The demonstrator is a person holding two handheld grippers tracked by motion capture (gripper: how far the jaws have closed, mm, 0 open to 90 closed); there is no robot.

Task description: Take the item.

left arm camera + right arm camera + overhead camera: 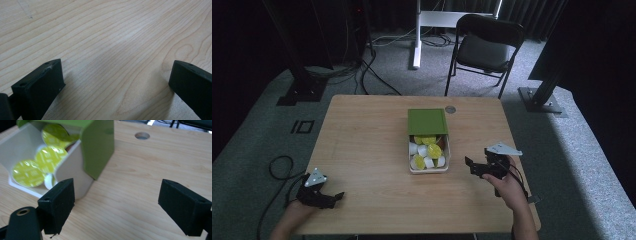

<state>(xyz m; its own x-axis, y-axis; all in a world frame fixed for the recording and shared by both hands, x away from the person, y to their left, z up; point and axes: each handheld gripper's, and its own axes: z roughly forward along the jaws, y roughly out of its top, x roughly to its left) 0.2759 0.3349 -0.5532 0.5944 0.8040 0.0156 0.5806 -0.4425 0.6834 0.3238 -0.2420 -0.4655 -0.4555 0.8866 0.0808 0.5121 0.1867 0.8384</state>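
Left gripper [332, 198]: near the table's front left corner, well left of the box and nearer the person; jaws spread wide over bare wood with nothing between them, as its own view [115, 82] shows.
Table [362, 150]: light wood, with a round hole [450, 109] just right of the box's far end.
Box [447, 150]: white and open, at the table's middle; its green lid [427, 121] is folded back on the far side.
Capsules [434, 150]: yellow-green foil-topped and white ones, heaped inside the box.
Right gripper [468, 164]: just right of the box's near corner and apart from it, held in the right hand [507, 186]; jaws wide apart and empty, the box lying just past the left jaw in its own view [115, 202].
Chair [484, 47]: dark, on the floor beyond the table, well behind the box.
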